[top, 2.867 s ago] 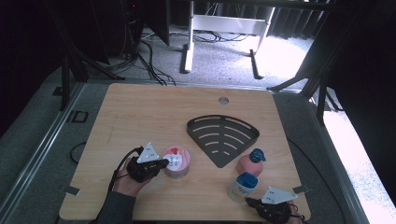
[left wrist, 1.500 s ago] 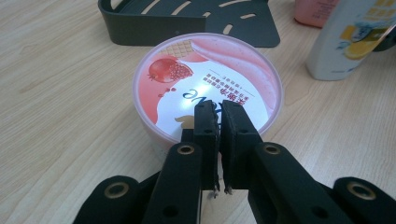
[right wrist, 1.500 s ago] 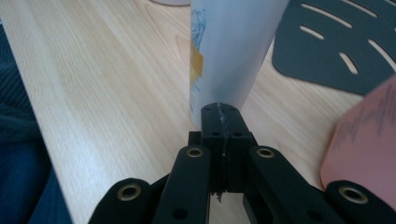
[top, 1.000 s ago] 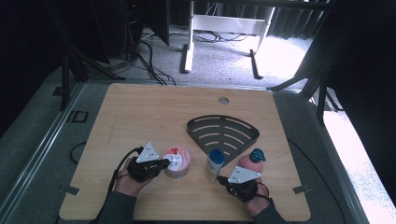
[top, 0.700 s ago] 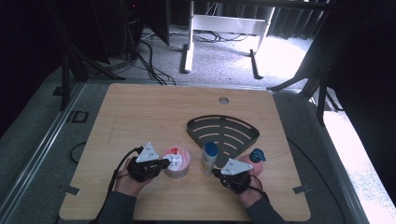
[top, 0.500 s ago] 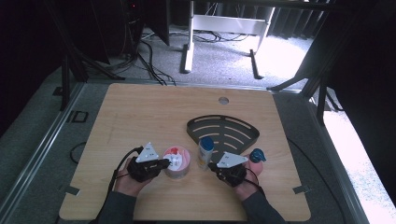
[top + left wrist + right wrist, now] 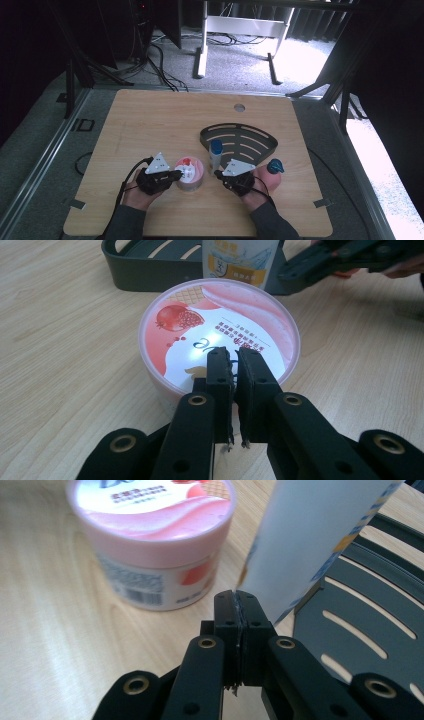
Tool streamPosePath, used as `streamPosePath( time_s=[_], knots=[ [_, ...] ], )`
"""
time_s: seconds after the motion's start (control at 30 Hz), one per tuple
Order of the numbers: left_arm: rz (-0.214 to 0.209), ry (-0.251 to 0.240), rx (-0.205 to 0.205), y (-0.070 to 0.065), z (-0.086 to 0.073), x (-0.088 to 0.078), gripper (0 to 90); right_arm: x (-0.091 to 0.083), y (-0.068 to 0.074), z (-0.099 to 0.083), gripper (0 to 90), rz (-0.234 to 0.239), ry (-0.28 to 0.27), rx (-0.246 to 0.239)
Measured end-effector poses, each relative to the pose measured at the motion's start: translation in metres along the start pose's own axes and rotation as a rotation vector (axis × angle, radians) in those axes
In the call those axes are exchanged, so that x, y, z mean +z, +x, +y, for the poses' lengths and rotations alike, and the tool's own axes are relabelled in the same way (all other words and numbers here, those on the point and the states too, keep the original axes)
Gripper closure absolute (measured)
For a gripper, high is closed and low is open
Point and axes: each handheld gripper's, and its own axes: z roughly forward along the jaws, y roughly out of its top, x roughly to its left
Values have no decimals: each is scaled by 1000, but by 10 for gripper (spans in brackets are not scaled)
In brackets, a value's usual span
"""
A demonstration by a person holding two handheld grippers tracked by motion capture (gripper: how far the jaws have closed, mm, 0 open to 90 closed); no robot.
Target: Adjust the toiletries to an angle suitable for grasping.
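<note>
Wood-grain table (image 7: 150, 125), glossy round pink tub (image 7: 220, 335), slotted fan-shaped tray (image 7: 239, 141).

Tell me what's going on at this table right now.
A person works with a hand-held gripper in each hand. The left hand-held gripper, jaws shut, rests at the lid of a pink tub. The right hand-held gripper, also shut, sits against a white bottle with a blue cap, which stands at the edge of a dark slotted rack. A pink bottle waits beside the right hand.
</note>
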Motion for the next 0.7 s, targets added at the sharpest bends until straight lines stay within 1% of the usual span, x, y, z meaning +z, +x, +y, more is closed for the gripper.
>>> streamPosePath(
  time_s=[0.1,0.17,0.23,0.3,0.4,0.53,0.63,0.7],
  knots=[
    [-1,0,0,0,0,0,840,-13,6,-8,889,0,-7,5],
    [-1,0,0,0,0,0,840,-23,8,-17,885,-3,-8,11],
    [-2,-2,-2,0,0,0,840,-36,9,-27,877,-12,-5,27],
    [-4,-4,-4,0,0,0,839,-49,8,-39,864,-24,-4,50],
    [-11,-5,-4,0,0,1,836,-67,3,-56,854,-33,0,99],
    [-12,-6,-3,0,0,1,836,-90,-1,-77,854,-56,18,140],
    [-15,-8,-3,0,0,1,837,-107,-6,-93,851,-99,39,164],
    [-19,-10,-5,-1,0,2,837,-117,-12,-103,852,-128,48,192]
  ],
)
